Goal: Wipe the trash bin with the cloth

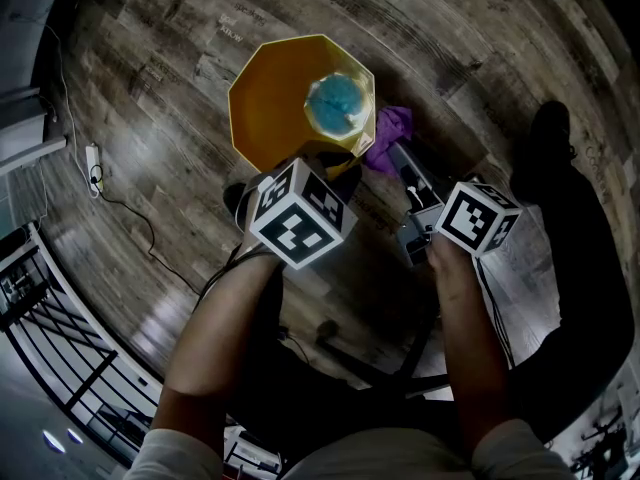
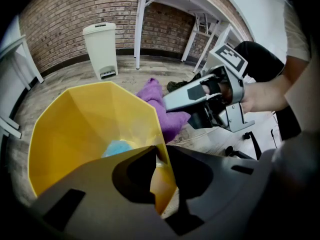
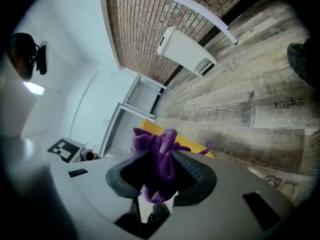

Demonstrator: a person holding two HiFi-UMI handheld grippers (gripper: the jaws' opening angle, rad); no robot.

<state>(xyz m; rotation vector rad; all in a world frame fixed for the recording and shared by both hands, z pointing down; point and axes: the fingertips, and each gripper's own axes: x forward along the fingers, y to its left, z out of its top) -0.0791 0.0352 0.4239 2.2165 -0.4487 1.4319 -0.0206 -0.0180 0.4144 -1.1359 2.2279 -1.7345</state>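
Observation:
A yellow octagonal trash bin point(image 1: 270, 93) stands on the wooden floor with a blue crumpled thing point(image 1: 337, 106) at its bottom. My left gripper point(image 2: 159, 170) is shut on the bin's near wall point(image 2: 162, 184), one jaw inside and one outside. My right gripper point(image 3: 161, 176) is shut on a purple cloth point(image 3: 156, 154). In the head view the cloth point(image 1: 390, 128) lies against the bin's right outer side, and the right gripper point(image 1: 405, 168) is just behind it. The left gripper view shows the cloth point(image 2: 162, 106) pressed to the bin's outer wall.
A white pedal bin point(image 2: 101, 49) stands by a brick wall, next to white table legs point(image 2: 140, 29). A power strip and cable point(image 1: 95, 173) lie on the floor at left. A shoe point(image 1: 545, 148) is at right. A railing point(image 1: 50, 348) runs at lower left.

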